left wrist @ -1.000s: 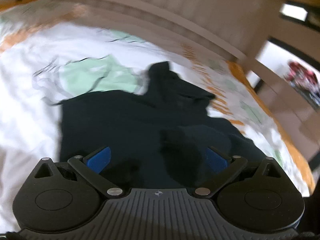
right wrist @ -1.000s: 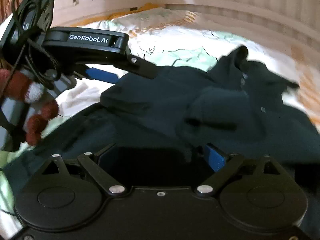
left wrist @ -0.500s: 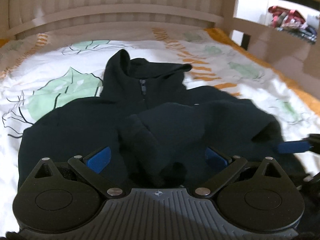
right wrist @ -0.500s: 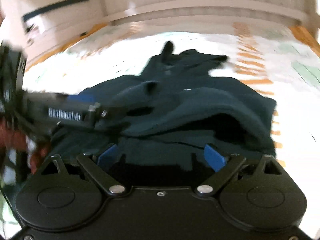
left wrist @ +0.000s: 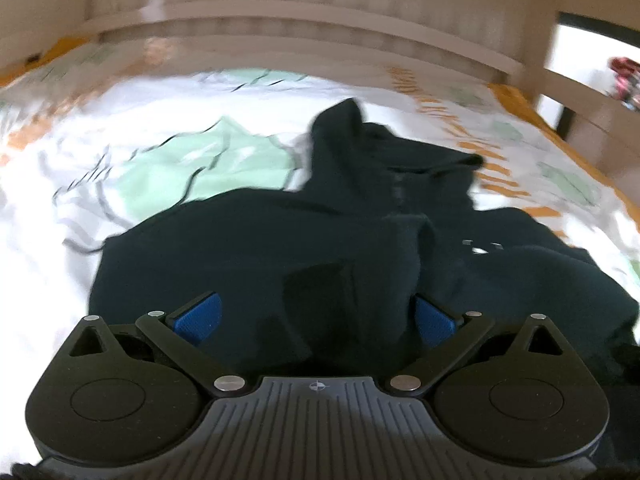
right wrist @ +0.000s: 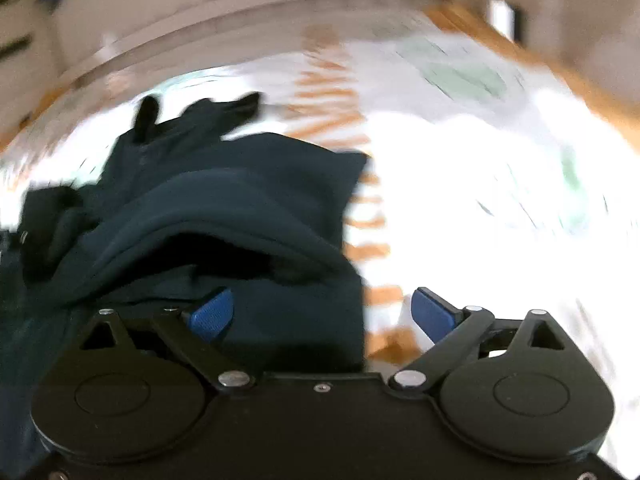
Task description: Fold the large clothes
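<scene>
A dark navy hooded zip sweatshirt (left wrist: 280,240) lies on the bed with its hood (left wrist: 360,140) pointing away and a sleeve folded across the body. My left gripper (left wrist: 316,316) is open, low over the near part of the sweatshirt, with nothing between its blue pads. In the right wrist view the sweatshirt (right wrist: 224,216) fills the left half, with a folded layer bulging up. My right gripper (right wrist: 322,314) is open over the garment's right edge; its left pad (right wrist: 210,314) is over dark cloth, its right pad over the sheet. Both views are blurred by motion.
The bed sheet (left wrist: 208,168) is white with green leaf and orange stripe prints. A pale wooden headboard (left wrist: 304,28) runs along the far side. A bed rail and doorway stand at the right (left wrist: 576,80). Bare sheet lies to the right of the garment (right wrist: 500,200).
Both cameras have swung: the left view turned left and dropped closer to the sweatshirt, the right view swung right toward the garment's right edge. The left gripper has left the right view. Both grippers stay open.
</scene>
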A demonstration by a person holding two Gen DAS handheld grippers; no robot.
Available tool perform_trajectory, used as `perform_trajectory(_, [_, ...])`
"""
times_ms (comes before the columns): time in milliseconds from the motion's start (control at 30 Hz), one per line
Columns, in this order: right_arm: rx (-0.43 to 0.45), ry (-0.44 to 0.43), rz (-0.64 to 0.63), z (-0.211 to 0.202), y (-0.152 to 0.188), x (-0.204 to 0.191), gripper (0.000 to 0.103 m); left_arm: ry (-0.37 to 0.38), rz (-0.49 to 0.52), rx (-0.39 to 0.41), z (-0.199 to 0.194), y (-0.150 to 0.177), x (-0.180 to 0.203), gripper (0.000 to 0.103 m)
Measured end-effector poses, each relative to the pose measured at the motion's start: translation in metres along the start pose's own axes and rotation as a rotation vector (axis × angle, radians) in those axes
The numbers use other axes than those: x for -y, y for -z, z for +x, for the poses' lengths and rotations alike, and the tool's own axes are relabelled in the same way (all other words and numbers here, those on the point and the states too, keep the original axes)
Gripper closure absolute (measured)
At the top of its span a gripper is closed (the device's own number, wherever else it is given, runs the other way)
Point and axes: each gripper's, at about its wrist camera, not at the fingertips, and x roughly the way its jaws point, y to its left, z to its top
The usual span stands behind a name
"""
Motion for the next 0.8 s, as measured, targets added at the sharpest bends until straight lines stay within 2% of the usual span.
perform_trajectory(100, [0.01,-0.028,0.093,-0.005,-0.004,0.014,0.007,0.003,-0.061,-0.018,0.003,0.002,-0.017,0.001])
perform_trajectory(233, [0.087,-0.023,0.069,-0.014,-0.011,0.011,0.007,0.028,-0.129,-0.026,0.003,0.003,-0.031,0.001])
perform_trajectory(500, [0.063,-0.025,0.065,-0.007,-0.009,0.011,0.006,0.045,-0.236,-0.025,0.001,0.001,-0.053,0.002])
perform_trajectory(667, [0.066,-0.001,0.053,-0.007,-0.009,0.012,0.006,0.149,-0.329,-0.008,-0.011,0.006,-0.056,0.002])
perform_trajectory(800, [0.06,-0.008,0.063,-0.006,-0.009,0.013,0.006,0.223,-0.327,0.028,-0.021,0.011,-0.048,0.001])
